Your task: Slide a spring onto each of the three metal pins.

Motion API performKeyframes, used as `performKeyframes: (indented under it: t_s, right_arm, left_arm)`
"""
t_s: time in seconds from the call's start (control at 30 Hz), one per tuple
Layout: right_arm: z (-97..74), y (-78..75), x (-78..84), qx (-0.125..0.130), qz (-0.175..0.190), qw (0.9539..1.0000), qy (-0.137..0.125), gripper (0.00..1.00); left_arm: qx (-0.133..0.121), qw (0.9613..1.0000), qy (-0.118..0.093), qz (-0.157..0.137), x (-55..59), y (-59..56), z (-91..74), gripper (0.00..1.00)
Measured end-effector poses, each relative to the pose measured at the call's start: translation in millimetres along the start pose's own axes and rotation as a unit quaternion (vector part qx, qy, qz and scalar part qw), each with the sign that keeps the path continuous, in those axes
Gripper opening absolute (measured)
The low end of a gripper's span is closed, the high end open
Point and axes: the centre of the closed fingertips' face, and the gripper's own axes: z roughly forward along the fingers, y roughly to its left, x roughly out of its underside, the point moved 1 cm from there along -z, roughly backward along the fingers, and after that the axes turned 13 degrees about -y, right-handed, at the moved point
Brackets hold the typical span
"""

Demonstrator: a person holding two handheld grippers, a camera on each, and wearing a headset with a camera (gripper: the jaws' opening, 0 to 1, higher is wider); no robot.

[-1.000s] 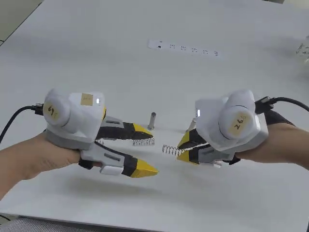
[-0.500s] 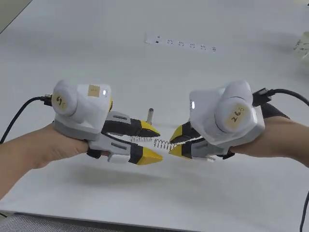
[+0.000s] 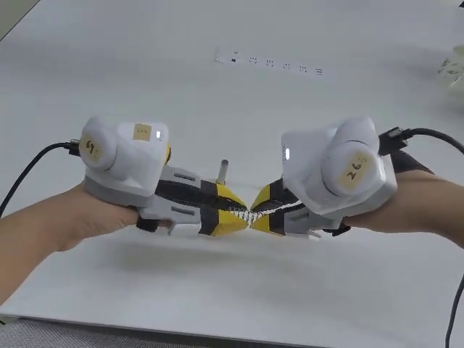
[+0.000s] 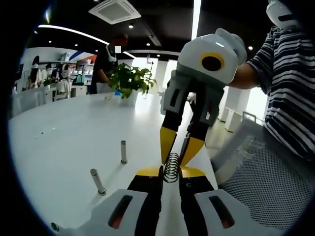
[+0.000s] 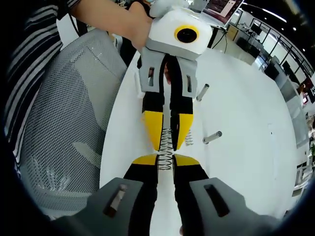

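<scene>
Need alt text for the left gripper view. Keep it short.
The left gripper and the right gripper meet tip to tip over a white table, each shut on one end of the same spring. To their left, a nearer pin and a farther pin stand on the table. A striped shirt shows at right.

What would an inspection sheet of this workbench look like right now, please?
Surface: white table.
Job's things: spring held in the air between both grippers; second spring lying on the table; pin and nearer pin standing, no spring on either.
Clutter: power strip; unclear item at the table's far right edge.
Grippers: left gripper and right gripper tip to tip, each shut on the spring.
Cables: black cable at the left gripper, another cable at the right.
Surroundings: mesh chair, plant.
</scene>
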Motion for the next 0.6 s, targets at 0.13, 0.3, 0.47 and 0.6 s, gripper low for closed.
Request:
performKeyframes:
  t_s: [0.13, 0.3, 0.47, 0.6]
  right_arm:
    - [0.3, 1.0, -0.8, -0.001, 0.001, 1.0, -0.001, 0.13]
    - [-0.2, 2.9, -1.4, 0.0, 0.004, 0.9999, -0.009, 0.13]
    - [-0.9, 5.2, -0.3, 0.0, 0.003, 0.9999, -0.013, 0.13]
    - [-1.5, 5.5, 0.9, 0.003, 0.006, 0.9999, -0.016, 0.13]
  left_arm:
    - [0.004, 1.0, 0.0, 0.001, -0.2, -1.4, -0.8, 0.09]
    - [0.009, 1.0, 0.0, 0.002, -0.5, -3.2, -1.3, 0.08]
    - [0.015, 0.9999, 0.005, 0.003, 0.3, -5.3, 0.0, 0.08]
    - [0.017, 0.9998, 0.007, 0.002, 0.8, -5.6, 0.7, 0.08]
